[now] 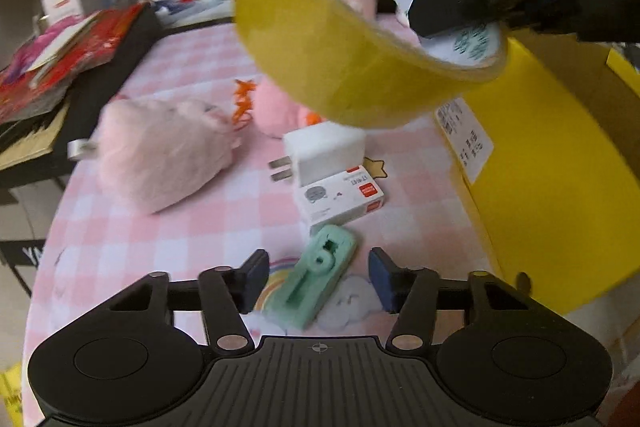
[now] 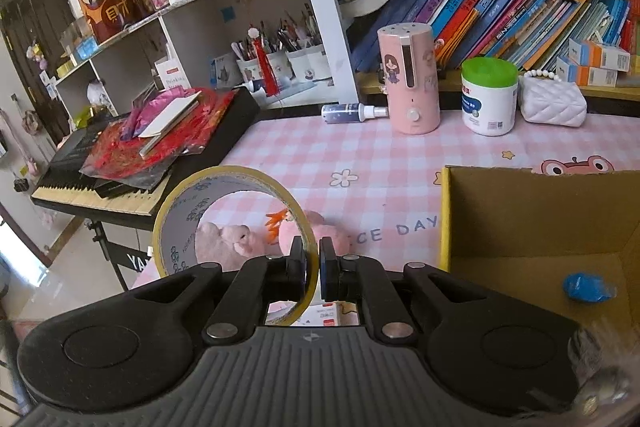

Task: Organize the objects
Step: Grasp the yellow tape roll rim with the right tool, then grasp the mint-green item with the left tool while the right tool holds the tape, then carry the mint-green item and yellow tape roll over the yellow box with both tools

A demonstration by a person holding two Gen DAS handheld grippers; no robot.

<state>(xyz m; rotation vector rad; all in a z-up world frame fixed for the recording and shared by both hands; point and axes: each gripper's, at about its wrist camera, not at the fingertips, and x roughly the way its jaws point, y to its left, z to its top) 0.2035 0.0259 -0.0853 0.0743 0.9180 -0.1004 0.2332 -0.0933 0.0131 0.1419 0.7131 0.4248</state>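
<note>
My right gripper [image 2: 313,269] is shut on the wall of a yellow tape roll [image 2: 180,211], held in the air left of the open yellow cardboard box [image 2: 528,227]. The roll [image 1: 340,39] also shows high in the left wrist view, above the table. My left gripper [image 1: 318,275] is open, its fingers on either side of a mint green correction tape [image 1: 316,283] that lies on the pink checked tablecloth [image 1: 180,227]. Behind it lie a small white box [image 1: 340,197], a white plug adapter [image 1: 324,151] and pink plush toys [image 1: 160,151]. A blue object [image 2: 586,287] lies inside the box.
A keyboard piano [image 2: 120,183] piled with red papers stands at the table's left. At the back stand a pink dispenser [image 2: 412,79], a green-lidded tub [image 2: 488,95], a white purse [image 2: 552,103] and a spray bottle [image 2: 352,113], below a bookshelf.
</note>
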